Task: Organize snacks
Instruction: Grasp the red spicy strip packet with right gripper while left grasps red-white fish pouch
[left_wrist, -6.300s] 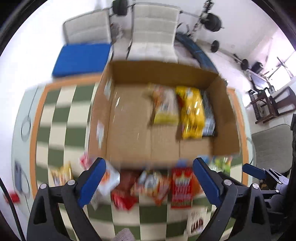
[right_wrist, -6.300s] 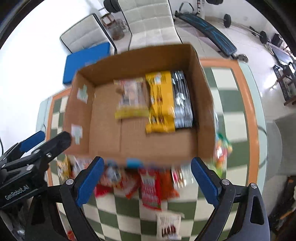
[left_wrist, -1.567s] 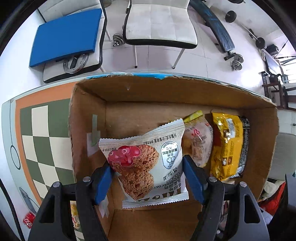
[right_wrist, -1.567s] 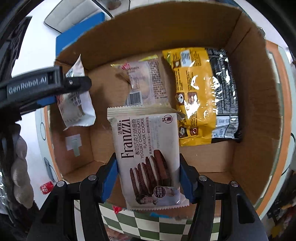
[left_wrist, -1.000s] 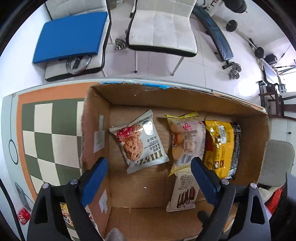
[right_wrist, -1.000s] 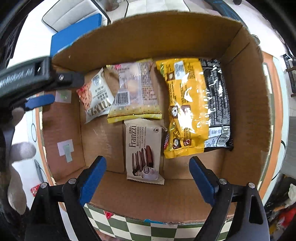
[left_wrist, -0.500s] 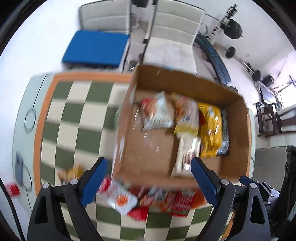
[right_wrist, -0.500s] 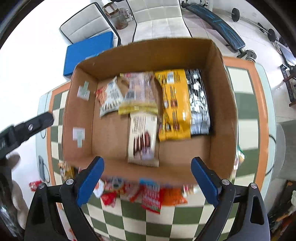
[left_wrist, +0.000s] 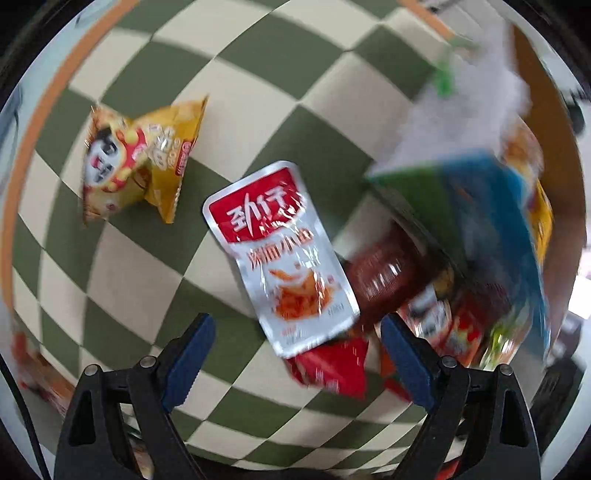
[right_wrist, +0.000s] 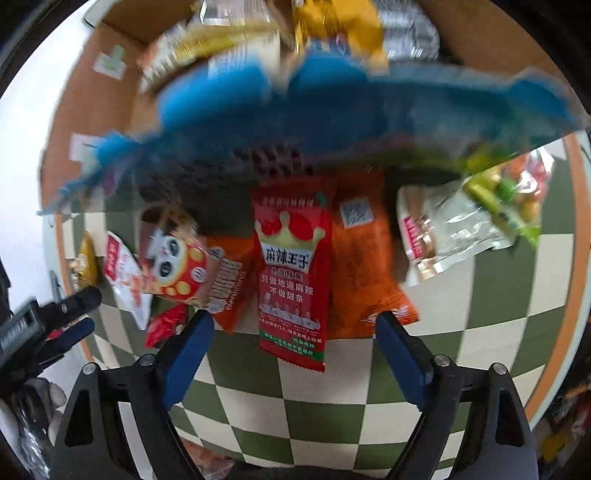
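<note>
**Colleague:** Where are your two grippers?

**Me:** Both point steeply down at the checked tablecloth (left_wrist: 122, 266). My left gripper (left_wrist: 295, 354) has its jaws spread wide with nothing between the pads. It hangs over a silver packet with a red top (left_wrist: 282, 254), which lies flat on the cloth.

**Colleague:** And the right?

**Me:** My right gripper (right_wrist: 291, 343) is also wide and holds nothing. Its jaws have just been closing a little, yet no packet sits between them. A red strip packet with a crown (right_wrist: 291, 269) lies just ahead of its fingers, on top of an orange packet (right_wrist: 364, 266).

**Colleague:** Where are the other snacks?

**Me:** A yellow bag with a cartoon face (left_wrist: 136, 162) lies apart from the silver packet. A red bag with a panda face (right_wrist: 173, 269) lies left of the crown packet, and a clear bag of coloured sweets (right_wrist: 469, 218) lies to its right. The cardboard box (right_wrist: 85, 110) sits beyond the row, blurred, with packets inside it.
</note>
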